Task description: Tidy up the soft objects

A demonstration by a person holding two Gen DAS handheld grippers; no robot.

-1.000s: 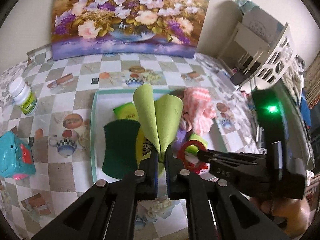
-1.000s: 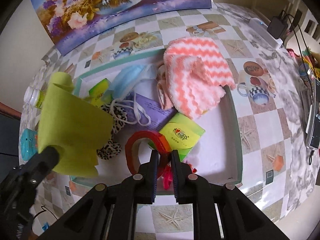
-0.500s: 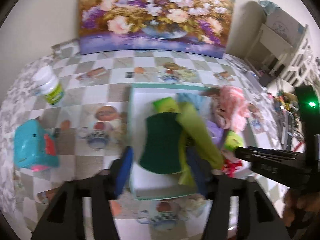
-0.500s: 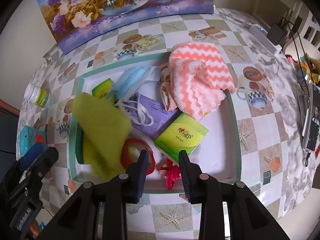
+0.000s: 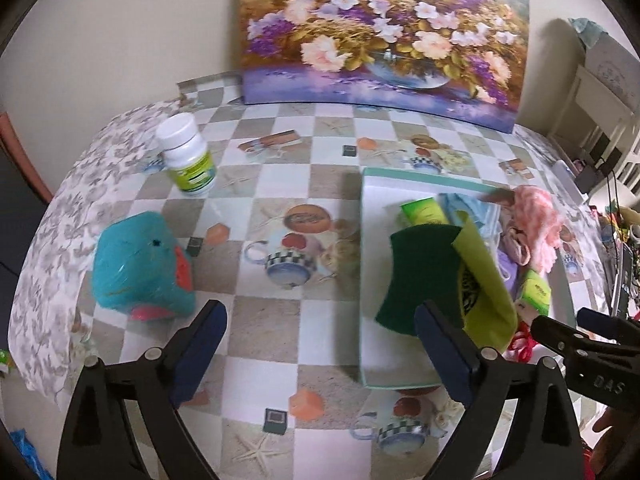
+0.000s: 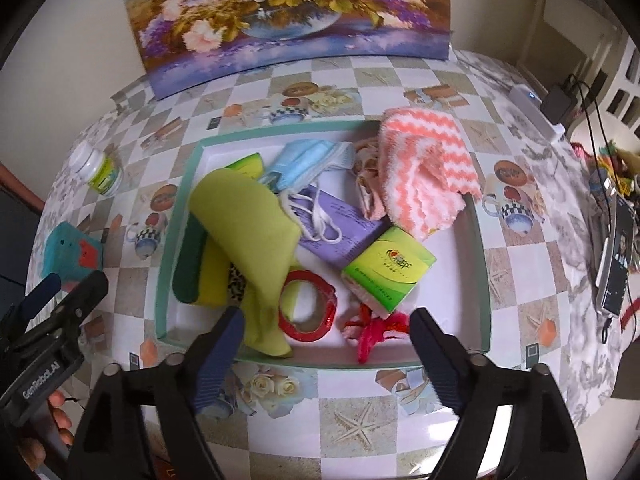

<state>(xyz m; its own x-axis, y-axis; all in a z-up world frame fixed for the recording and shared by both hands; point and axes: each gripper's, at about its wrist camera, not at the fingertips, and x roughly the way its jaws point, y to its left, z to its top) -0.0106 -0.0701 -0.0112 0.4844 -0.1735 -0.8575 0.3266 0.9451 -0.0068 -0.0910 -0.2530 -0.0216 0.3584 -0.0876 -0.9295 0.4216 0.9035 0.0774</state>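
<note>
A shallow tray with a teal rim (image 6: pixel 182 184) (image 5: pixel 362 264) holds a lime-green cloth (image 6: pixel 248 232) (image 5: pixel 486 276) draped over a dark green and yellow sponge (image 6: pixel 192 268) (image 5: pixel 424 276). Also in it are a red tape ring (image 6: pixel 307 306), a blue face mask (image 6: pixel 308 162), a pink-and-white chevron towel (image 6: pixel 424 172), green (image 6: pixel 390 266) and purple (image 6: pixel 340 224) tissue packs, and a red ribbon (image 6: pixel 372 332). My left gripper (image 5: pixel 320 348) is open and empty, left of the tray. My right gripper (image 6: pixel 326 350) is open and empty at the tray's near edge. A teal plush toy (image 5: pixel 140 264) (image 6: pixel 72 256) lies left of the tray.
A white pill bottle with a green label (image 5: pixel 188 156) (image 6: pixel 100 172) stands at the far left. A flower painting (image 5: pixel 384 36) leans on the wall behind. A phone (image 6: pixel 618 268) and a charger with cables (image 6: pixel 560 104) lie at the right edge of the checkered table.
Both grippers opened. The left let go of the lime-green cloth, which dropped into the tray, then swung left. The right let go of the red tape ring and drew back.
</note>
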